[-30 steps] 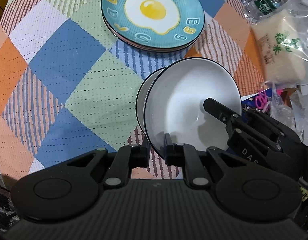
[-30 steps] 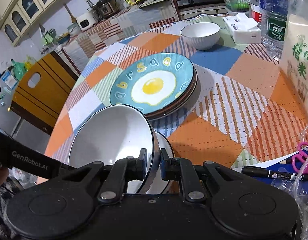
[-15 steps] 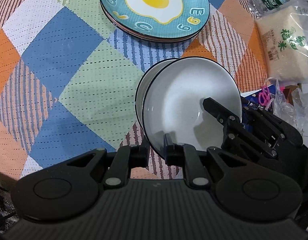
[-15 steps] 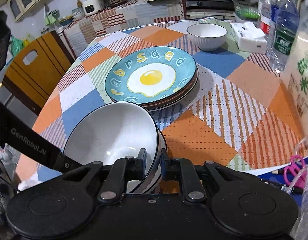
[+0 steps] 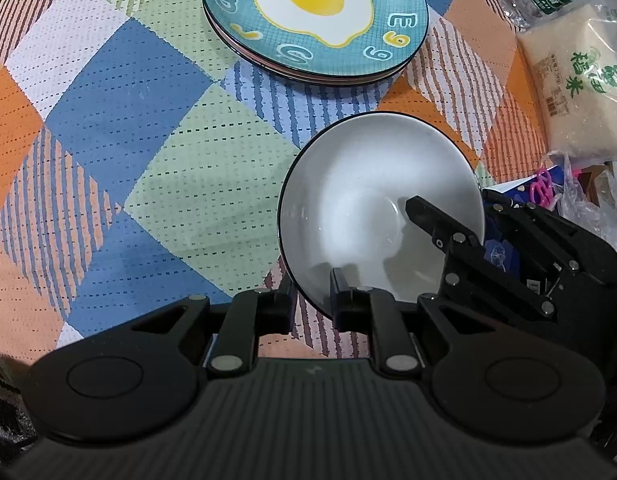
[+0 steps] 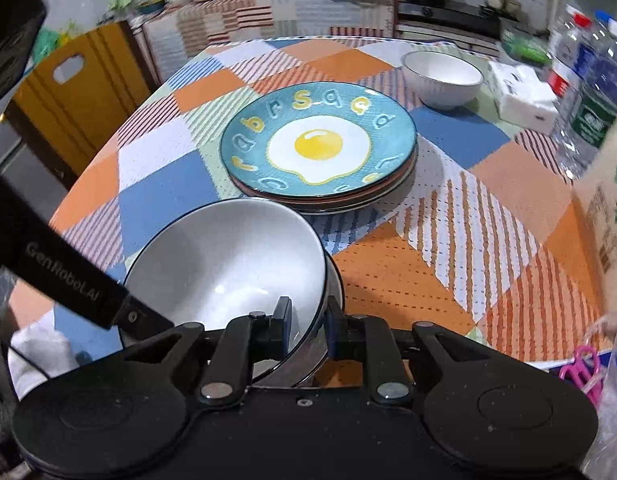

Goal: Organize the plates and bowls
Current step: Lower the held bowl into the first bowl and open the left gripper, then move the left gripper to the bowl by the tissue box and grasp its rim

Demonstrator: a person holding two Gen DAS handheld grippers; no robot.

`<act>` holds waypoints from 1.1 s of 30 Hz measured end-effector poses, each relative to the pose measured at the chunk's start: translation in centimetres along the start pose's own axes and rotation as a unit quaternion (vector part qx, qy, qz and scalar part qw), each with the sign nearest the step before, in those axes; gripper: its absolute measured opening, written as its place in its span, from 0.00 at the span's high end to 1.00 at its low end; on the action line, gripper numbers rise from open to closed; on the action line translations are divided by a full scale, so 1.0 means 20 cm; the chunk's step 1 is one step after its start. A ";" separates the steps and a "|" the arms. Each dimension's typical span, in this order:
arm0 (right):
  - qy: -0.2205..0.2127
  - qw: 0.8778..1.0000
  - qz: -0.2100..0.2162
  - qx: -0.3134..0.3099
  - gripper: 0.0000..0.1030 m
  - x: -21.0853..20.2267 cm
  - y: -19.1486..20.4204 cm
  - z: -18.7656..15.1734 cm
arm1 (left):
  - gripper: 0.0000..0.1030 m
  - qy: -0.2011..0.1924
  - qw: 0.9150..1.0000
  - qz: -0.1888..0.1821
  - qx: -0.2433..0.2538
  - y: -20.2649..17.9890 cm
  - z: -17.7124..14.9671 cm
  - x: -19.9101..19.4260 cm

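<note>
Both my tongs straddle the rim of the white bowl (image 5: 372, 208), nested in a second bowl (image 6: 334, 280) on the checked tablecloth (image 5: 120, 128). Left gripper (image 5: 311, 300) stays narrow on the near rim. Right gripper (image 6: 306, 322) has just been easing open, rim still between its fingers, near the egg plates (image 6: 318, 148).

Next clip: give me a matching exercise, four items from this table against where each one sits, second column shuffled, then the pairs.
Items:
1. egg plate
2. nested white bowls
3. lone white bowl
4. pink scissors

Places:
A. far side of the table, beside the tissue pack
B. near right edge
C. top of the plate stack, mid-table
D. between the jaws of both grippers

Pairs: 1-C, 2-D, 3-A, 4-B
</note>
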State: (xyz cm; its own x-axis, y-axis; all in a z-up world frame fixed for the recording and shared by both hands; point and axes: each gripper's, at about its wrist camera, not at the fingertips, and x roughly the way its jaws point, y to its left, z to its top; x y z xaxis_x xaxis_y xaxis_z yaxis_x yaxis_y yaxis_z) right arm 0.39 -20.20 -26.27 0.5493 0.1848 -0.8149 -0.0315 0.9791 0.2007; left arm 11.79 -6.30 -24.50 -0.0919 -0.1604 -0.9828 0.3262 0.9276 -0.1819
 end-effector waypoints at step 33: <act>-0.080 0.996 0.025 -0.035 0.68 -0.32 -0.29 0.24 | 0.78 -0.101 0.992 -0.001 0.079 -0.06 0.04 -0.47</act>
State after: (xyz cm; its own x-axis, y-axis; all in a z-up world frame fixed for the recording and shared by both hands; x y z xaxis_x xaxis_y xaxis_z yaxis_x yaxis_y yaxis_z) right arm 1.06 -27.46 -19.70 0.6715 0.2226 -0.7067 -0.1176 0.9737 0.1949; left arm 12.97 -6.12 -15.17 0.0917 -0.2419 -0.9660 0.4703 0.8656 -0.1721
